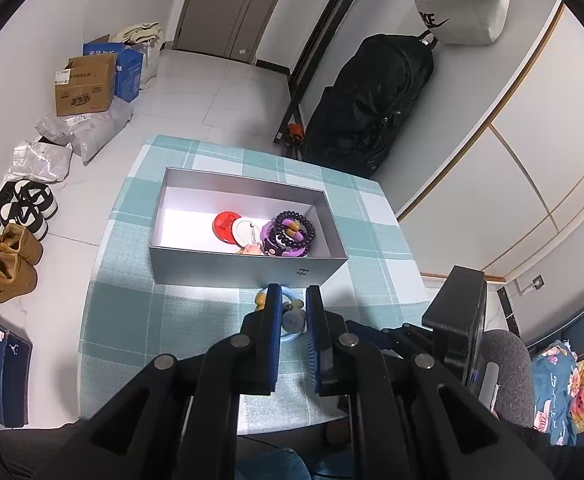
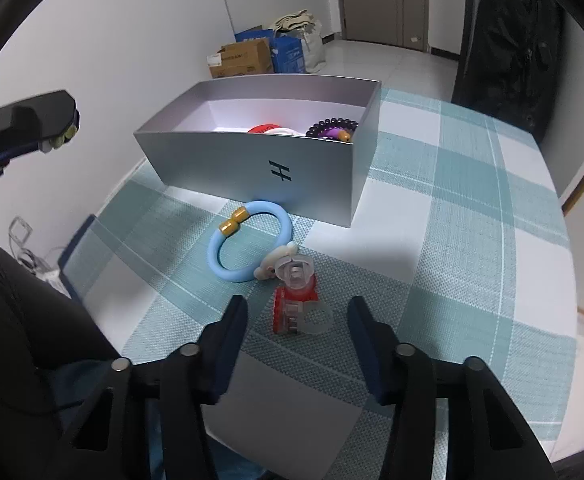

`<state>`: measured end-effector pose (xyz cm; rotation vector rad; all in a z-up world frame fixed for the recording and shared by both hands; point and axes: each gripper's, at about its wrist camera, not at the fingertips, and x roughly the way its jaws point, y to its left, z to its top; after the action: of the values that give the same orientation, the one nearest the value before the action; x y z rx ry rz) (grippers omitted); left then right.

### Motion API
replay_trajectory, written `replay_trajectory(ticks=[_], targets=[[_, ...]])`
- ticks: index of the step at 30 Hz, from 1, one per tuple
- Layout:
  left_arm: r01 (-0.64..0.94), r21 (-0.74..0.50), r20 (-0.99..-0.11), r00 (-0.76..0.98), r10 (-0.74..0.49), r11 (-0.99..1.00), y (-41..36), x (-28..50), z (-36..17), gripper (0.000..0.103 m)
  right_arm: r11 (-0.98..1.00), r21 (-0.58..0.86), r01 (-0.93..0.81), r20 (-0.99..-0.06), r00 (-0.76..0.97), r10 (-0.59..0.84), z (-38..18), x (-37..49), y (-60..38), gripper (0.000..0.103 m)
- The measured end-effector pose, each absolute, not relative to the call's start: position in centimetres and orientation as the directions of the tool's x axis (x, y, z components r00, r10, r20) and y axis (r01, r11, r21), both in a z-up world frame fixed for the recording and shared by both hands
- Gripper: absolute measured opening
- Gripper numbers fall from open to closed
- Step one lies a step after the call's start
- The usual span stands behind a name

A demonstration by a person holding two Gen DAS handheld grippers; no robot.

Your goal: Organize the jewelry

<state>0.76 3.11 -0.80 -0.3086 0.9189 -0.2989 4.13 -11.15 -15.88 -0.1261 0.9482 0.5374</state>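
In the right wrist view, our left gripper (image 2: pixel 62 136) enters at the upper left, jaws closed tight with something small and yellowish pinched at the tips; we cannot tell what it is. Centre frame, the grey box (image 2: pixel 220 164) sits on the checked cloth (image 2: pixel 472 240), holding a red disc (image 2: pixel 262 129) and dark beads (image 2: pixel 332 125) towards its right end. Just below the box, a blue bangle (image 2: pixel 248 246) with a gold clasp lies flat, touching a pale charm (image 2: pixel 278 262) at its right side. Below that, a red and clear clip (image 2: pixel 294 304) lies between the tips of our right gripper (image 2: pixel 298 314), whose jaws stand part open, pads clear of the clip on both sides. Far right, bare cloth.
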Motion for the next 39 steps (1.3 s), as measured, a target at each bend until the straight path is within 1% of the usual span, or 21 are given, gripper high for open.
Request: replay_trajectory(ticks=[2, 7, 13, 20, 26, 39], targets=[[0.118, -0.386, -0.727, 0.572, -0.380, 0.915, 3.1, 0.8, -0.8, 0.007, 0.867, 0.105, -0.488, -0.802, 0.474, 0.364, -15.9, 4.1, -11.1, 0.028], [0.112, -0.375, -0.736, 0.568, -0.369, 0.920, 3.0, 0.8, -1.2, 0.007, 0.871, 0.131, -0.473, -0.798, 0.471, 0.375, -15.9, 4.3, -11.9, 0.028], [0.108, -0.365, -0.742, 0.566, -0.359, 0.925, 2.7, 0.9, -1.3, 0.007, 0.874, 0.194, -0.446, -0.783, 0.466, 0.412, -15.3, 4.8, -13.0, 0.028], [0.100, -0.359, -0.749, 0.563, -0.350, 0.928, 2.4, 1.3, -1.5, 0.007, 0.865, 0.248, -0.435, -0.748, 0.481, 0.457, -14.2, 4.7, -14.2, 0.028], [0.089, -0.362, -0.751, 0.561, -0.347, 0.928, 2.3, 1.6, -1.7, 0.007, 0.846, 0.304, -0.438, -0.691, 0.510, 0.513, -12.2, 4.8, -15.1, 0.028], [0.062, -0.407, -0.744, 0.557, -0.370, 0.911, 2.4, 4.0, -1.9, 0.007, 0.787, 0.357, -0.503, -0.642, 0.480, 0.598, -8.8, 6.8, -14.1, 0.028]])
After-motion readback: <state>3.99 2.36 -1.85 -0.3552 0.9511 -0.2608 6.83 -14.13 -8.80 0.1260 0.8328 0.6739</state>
